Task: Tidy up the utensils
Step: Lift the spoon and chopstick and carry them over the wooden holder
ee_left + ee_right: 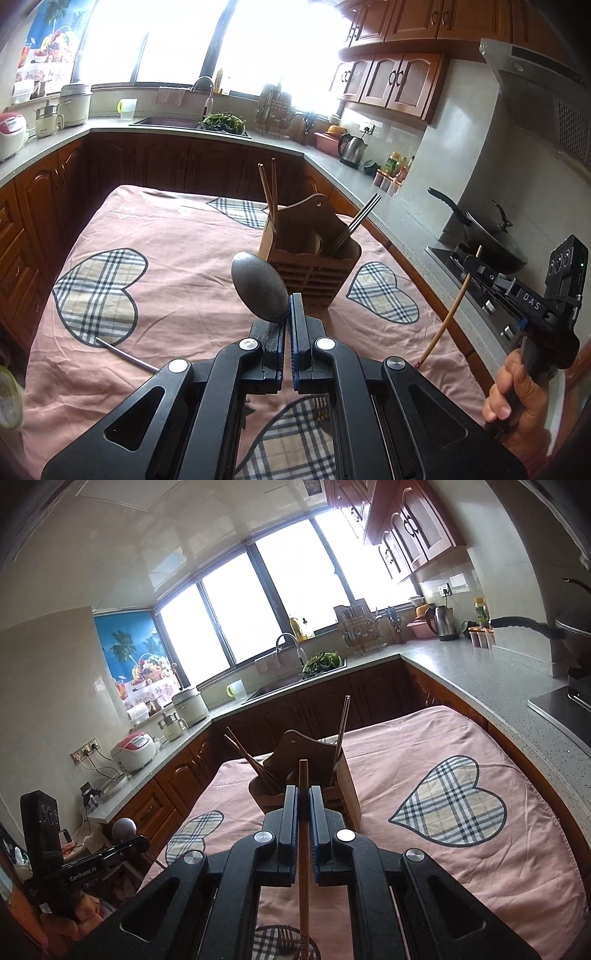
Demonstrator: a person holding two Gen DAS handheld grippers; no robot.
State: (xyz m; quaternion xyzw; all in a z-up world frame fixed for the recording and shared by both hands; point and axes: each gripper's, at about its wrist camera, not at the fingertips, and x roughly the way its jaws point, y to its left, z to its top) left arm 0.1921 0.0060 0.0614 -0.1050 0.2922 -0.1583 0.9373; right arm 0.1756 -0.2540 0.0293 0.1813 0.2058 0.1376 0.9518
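In the left wrist view my left gripper (288, 310) is shut on a metal spoon (258, 286), bowl up, with the handle slanting down to the left. Just beyond it a wooden utensil holder (314, 273) stands on the pink cloth with wooden and metal chopsticks and a wooden spoon in it. At the right, a hand carries my right gripper (476, 264), shut on a wooden chopstick (447, 317). In the right wrist view that gripper (303, 794) clamps the chopstick (303, 771) upright in front of the holder (349, 790). The left gripper (129, 843) with the spoon (125, 829) is at lower left.
A fork (321, 406) (284, 939) lies on the pink heart-patterned cloth (177, 258) under the grippers. Grey counters wrap round the table, with a sink (166, 122), a kettle (352, 149), a rice cooker (11, 133) and a wok (491, 236) on the stove at the right.
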